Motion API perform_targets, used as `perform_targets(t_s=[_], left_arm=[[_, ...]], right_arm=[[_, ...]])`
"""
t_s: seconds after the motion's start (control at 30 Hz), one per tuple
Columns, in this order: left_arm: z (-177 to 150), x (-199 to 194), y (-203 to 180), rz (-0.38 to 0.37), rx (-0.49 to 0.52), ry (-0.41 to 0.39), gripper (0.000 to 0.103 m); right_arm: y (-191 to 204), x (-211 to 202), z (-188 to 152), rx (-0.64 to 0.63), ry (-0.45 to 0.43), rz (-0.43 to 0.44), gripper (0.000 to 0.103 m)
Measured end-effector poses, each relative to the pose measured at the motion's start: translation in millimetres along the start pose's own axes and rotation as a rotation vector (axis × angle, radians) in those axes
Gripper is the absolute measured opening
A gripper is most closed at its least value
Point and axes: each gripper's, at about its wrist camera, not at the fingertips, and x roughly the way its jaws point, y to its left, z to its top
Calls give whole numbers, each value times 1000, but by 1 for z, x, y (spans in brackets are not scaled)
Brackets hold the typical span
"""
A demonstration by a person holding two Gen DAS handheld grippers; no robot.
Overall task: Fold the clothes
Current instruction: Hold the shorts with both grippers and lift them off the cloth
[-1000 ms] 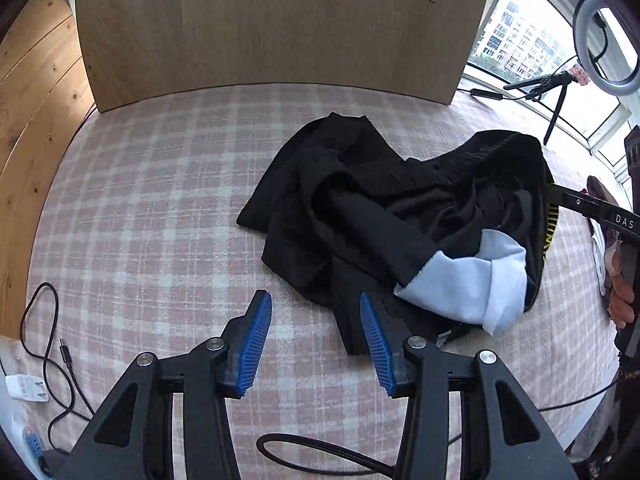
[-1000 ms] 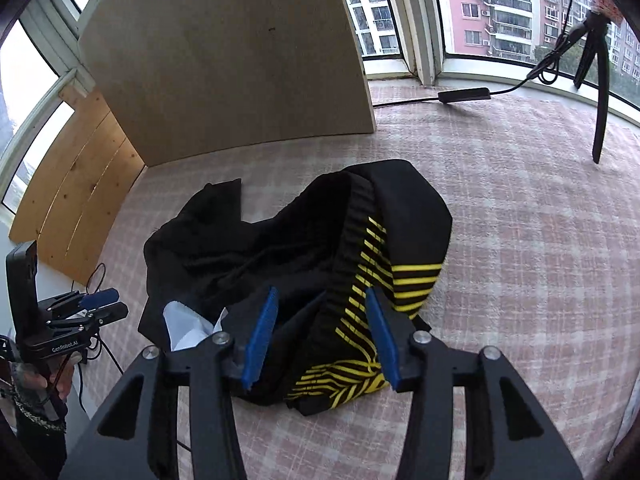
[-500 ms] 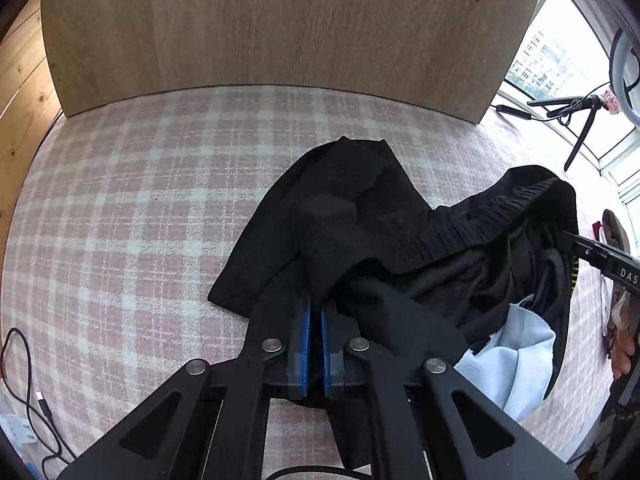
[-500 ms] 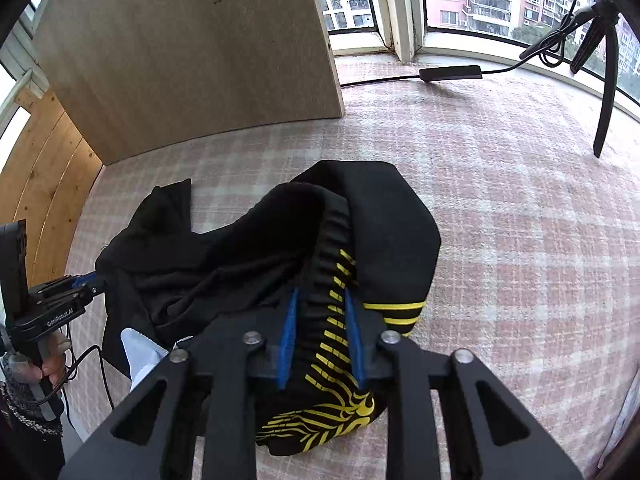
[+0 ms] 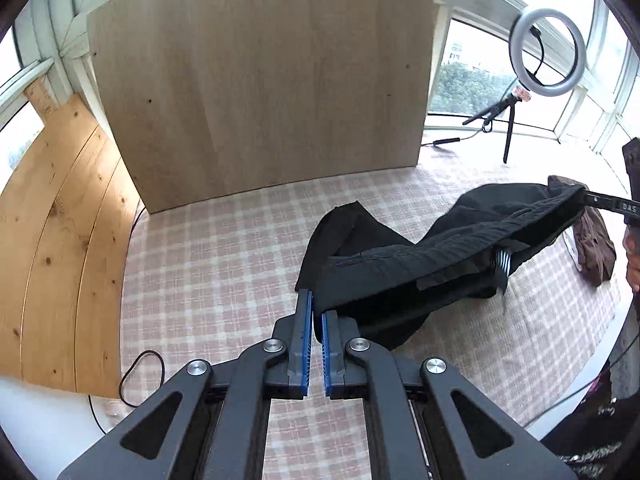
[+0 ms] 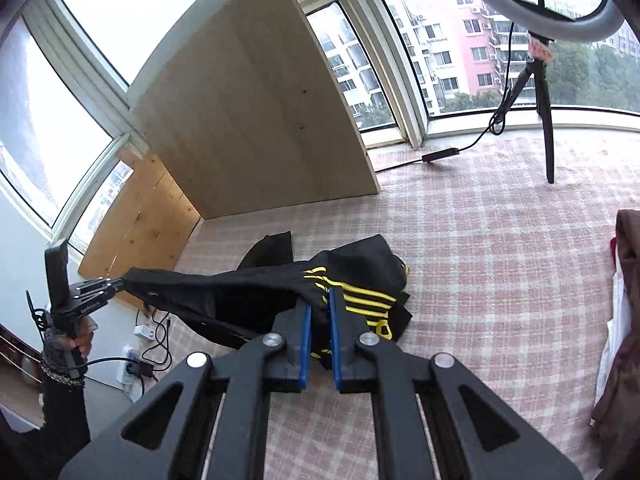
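A black garment (image 5: 420,268) with yellow stripes (image 6: 352,296) hangs stretched between my two grippers above the pink checked cloth (image 5: 224,264). My left gripper (image 5: 316,312) is shut on one end of its edge. My right gripper (image 6: 318,312) is shut on the striped end. In the left wrist view the right gripper (image 5: 588,200) holds the far end at the right. In the right wrist view the left gripper (image 6: 116,284) holds the far end at the left. The lower part of the garment still rests on the cloth.
A wooden board (image 5: 264,80) stands upright at the back. A ring light on a tripod (image 5: 548,52) stands by the windows at the right. A brown garment (image 6: 624,320) lies at the right. Cables and a power strip (image 6: 140,360) lie off the left edge.
Both grippers closed on the garment and lifted it. They moved apart, so the crumpled heap is now stretched out between them and mostly off the cloth.
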Motion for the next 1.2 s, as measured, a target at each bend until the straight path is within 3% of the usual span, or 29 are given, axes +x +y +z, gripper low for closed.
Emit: perform_targets(t_s=[0.1,0.17,0.3,0.47,0.57,0.6,0.63,0.67,0.77,0.93,1.03,1.2], left_arm=[[-13,50,-10,15,32,131,4],[-23,66,-13,16,25,160,3],[-41,67,-17,-5,13,170,3],[-49,68,-19,-24,-16,163,3],[-49,74,-16,-26,-41,152,3],[-46,74,-13,-35,-58,144,3],[-40,68,-9,-48,-76,124,3],[-31,60,-5,-59,-92,97,3],[10,6,10,-37,-116,-50,3],[63,-133,8,62,-69,-355,3],[62,-200,-7,116,-26,-486,3],[19,-253,-31,123,15,-572,3]], right_arm=[[-8,52,-15,-64,169,-189,8],[-14,73,-26,-56,223,-174,8],[0,78,-39,-193,220,-241,8],[-1,83,-48,-299,182,-318,24],[-11,96,-49,-275,195,-305,24],[-15,101,-48,-243,208,-270,11],[-19,104,-46,-199,229,-218,4],[-21,103,-41,-160,234,-186,4],[-3,71,-4,-189,149,-166,4],[69,-51,87,-318,-170,-183,4],[109,-119,111,-384,-309,-201,4],[132,-193,82,-414,-388,-157,4]])
